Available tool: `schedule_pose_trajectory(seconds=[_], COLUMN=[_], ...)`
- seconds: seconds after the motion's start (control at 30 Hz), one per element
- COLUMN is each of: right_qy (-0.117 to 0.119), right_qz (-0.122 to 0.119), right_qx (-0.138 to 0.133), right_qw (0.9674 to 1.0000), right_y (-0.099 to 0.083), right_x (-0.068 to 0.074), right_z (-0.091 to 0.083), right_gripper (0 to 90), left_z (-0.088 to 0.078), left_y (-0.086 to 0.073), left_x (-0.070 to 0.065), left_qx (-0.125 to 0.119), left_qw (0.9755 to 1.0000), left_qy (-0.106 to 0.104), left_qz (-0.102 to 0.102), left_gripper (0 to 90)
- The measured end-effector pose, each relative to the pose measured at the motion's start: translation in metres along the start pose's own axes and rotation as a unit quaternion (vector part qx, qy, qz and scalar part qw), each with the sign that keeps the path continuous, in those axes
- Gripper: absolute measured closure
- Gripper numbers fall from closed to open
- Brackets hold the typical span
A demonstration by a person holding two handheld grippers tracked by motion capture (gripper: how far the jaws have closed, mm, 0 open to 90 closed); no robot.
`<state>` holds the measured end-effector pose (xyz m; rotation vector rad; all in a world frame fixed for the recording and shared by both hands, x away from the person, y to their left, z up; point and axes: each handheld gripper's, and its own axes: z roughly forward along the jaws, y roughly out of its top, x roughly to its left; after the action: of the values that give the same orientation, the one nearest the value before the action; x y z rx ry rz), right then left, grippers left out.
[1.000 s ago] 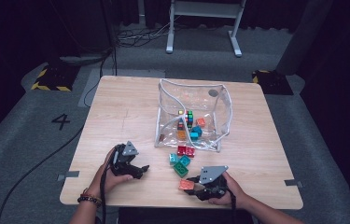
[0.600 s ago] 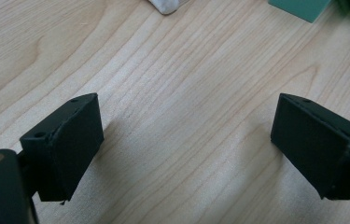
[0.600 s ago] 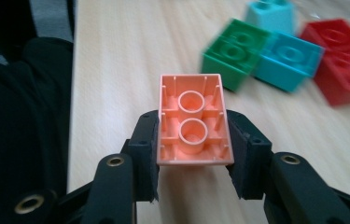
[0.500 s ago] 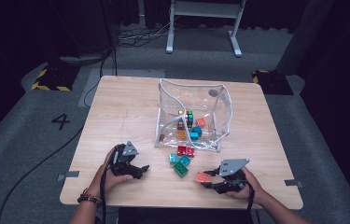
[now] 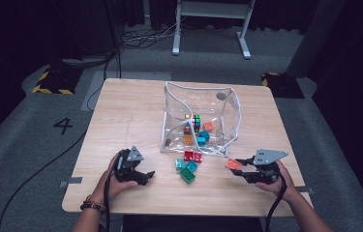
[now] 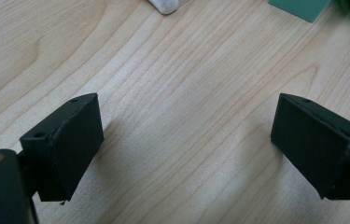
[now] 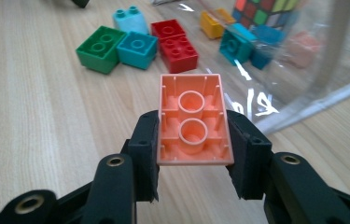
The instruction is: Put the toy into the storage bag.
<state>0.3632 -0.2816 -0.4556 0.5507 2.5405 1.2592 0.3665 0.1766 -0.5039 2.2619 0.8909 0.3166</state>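
Right gripper view looks straight at the orange brick (image 7: 194, 120), held between the two black jaws of the right gripper (image 7: 194, 154) with its hollow underside and two round tubes facing the camera; the pads press on its two long sides. In the high view the same brick (image 5: 234, 164) sits at the tip of the right gripper (image 5: 239, 166), above the near right part of the wooden table (image 5: 130, 111), just right of the near corner of the clear bag (image 5: 201, 99).

On the table to the left of the brick lies a small cluster: a red brick (image 7: 177, 44), a teal brick (image 7: 136, 48), a green brick (image 7: 100, 49) and a light blue piece (image 7: 129, 17), all close together near the bag's mouth. Inside the bag lie a colour-tiled puzzle cube (image 5: 196, 121), more teal bricks (image 5: 202, 137) and an orange-yellow brick (image 5: 188, 139).

The left gripper (image 5: 145, 175) rests at the near left of the table in the person's left hand (image 5: 113, 180); its jaws stand wide apart over bare wood with nothing between them.
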Motion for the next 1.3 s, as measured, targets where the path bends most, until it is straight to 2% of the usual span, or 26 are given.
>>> schedule_pose_trajectory(seconds=[0.37, 0.63, 0.9, 1.1, 1.3], right_qy=[-0.049, -0.070, -0.093, -0.117, -0.126], right_qz=[0.036, 0.052, 0.055, 0.041, 0.033], right_qx=[-0.019, -0.041, -0.059, -0.065, -0.075], right_qw=[0.9980, 0.9954, 0.9924, 0.9902, 0.9887], right_y=[-0.006, -0.001, 0.015, 0.035, 0.056], right_x=[-0.030, -0.049, -0.066, -0.079, -0.090], right_z=[-0.025, -0.042, -0.054, -0.062, -0.065], right_gripper=[59.1, 59.2, 59.1, 59.1, 59.1], left_z=[0.000, 0.000, 0.000, 0.000, 0.000], left_y=[0.000, 0.000, 0.000, 0.000, 0.000], left_x=[0.000, 0.000, 0.000, 0.000, 0.000], left_qx=[0.001, 0.001, 0.001, 0.001, 0.001], left_qw=[1.0000, 1.0000, 1.0000, 1.0000, 1.0000], left_qy=[-0.001, -0.001, 0.000, 0.000, -0.001], left_qz=[0.000, -0.001, 0.000, 0.000, -0.001], left_gripper=[9.5, 9.5, 9.5, 9.5, 9.5])
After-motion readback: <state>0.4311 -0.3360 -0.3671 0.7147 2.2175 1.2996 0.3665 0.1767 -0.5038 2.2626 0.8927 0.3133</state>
